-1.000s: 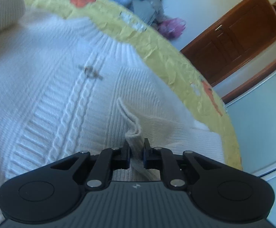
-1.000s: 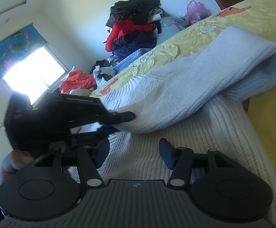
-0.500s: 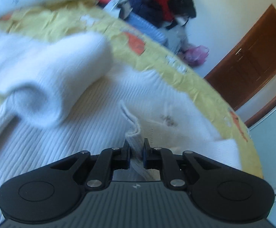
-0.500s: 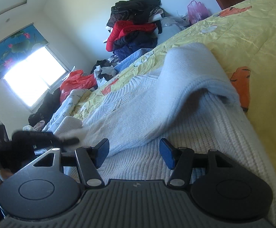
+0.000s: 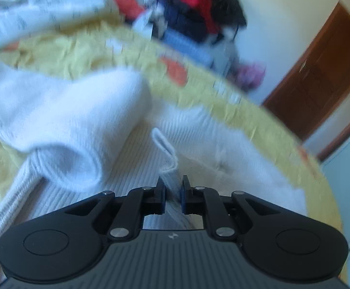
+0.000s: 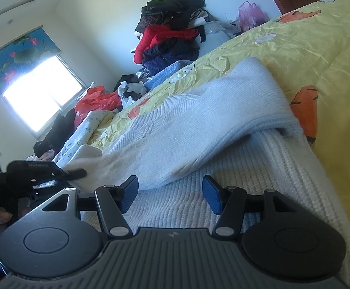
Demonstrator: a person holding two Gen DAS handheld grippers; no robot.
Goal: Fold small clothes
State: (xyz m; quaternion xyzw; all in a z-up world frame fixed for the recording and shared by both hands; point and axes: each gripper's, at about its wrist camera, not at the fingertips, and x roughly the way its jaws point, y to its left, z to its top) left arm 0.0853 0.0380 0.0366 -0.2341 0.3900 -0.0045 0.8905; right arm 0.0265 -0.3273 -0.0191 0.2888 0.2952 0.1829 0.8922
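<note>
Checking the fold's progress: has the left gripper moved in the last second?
Yes. In the right wrist view the left gripper, shut on the sleeve, has travelled left and downward, toward the window side.

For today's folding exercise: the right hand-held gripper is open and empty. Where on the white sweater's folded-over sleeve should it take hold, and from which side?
Judging by its pose, grip the sleeve at its lower free edge, just ahead of the open right hand-held gripper, coming in low from the near side. That edge stands raised off the ribbed sweater body, so one finger could probably slip beneath. The left hand-held gripper already pinches the cuff end.

both wrist views low, close over sweater [image 5: 83, 125]
</note>
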